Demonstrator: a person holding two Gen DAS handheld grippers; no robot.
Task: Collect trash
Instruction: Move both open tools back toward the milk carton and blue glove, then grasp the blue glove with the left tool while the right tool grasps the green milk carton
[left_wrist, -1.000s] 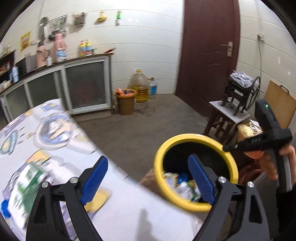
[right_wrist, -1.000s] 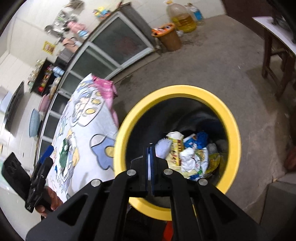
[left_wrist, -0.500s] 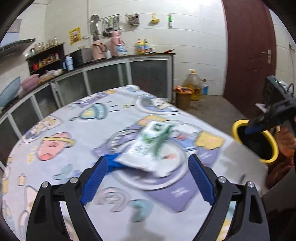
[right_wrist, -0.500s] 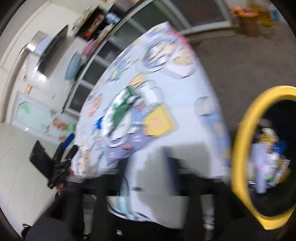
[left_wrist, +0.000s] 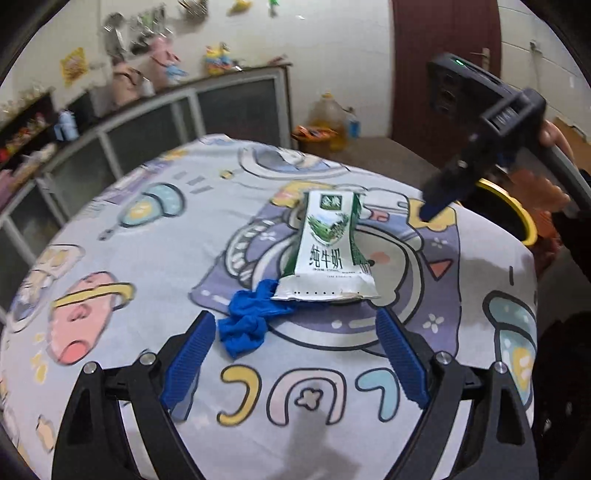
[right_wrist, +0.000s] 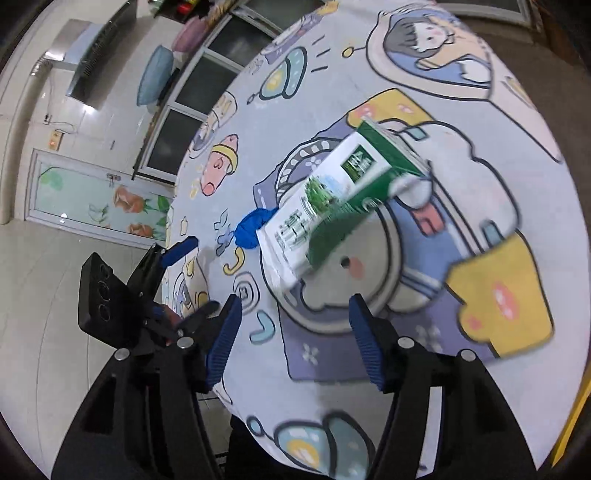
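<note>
Carton (left_wrist: 328, 243) of milk, green and white and flattened, lies on the cartoon-printed surface (left_wrist: 155, 236), its near end overlapping a crumpled blue glove (left_wrist: 251, 317). Left gripper (left_wrist: 295, 358) hovers just short of both with its fingers (left_wrist: 188, 354) released and wide apart, holding nothing. Right gripper (right_wrist: 295, 332) hangs over the surface near the carton's side, fingers (right_wrist: 365, 347) likewise spread and empty, and a yellow-rimmed bin (left_wrist: 517, 214) sits past the surface's far edge.

one milk carton (left_wrist: 328, 243), one blue glove (left_wrist: 251, 319), one bin (left_wrist: 517, 206)
</note>
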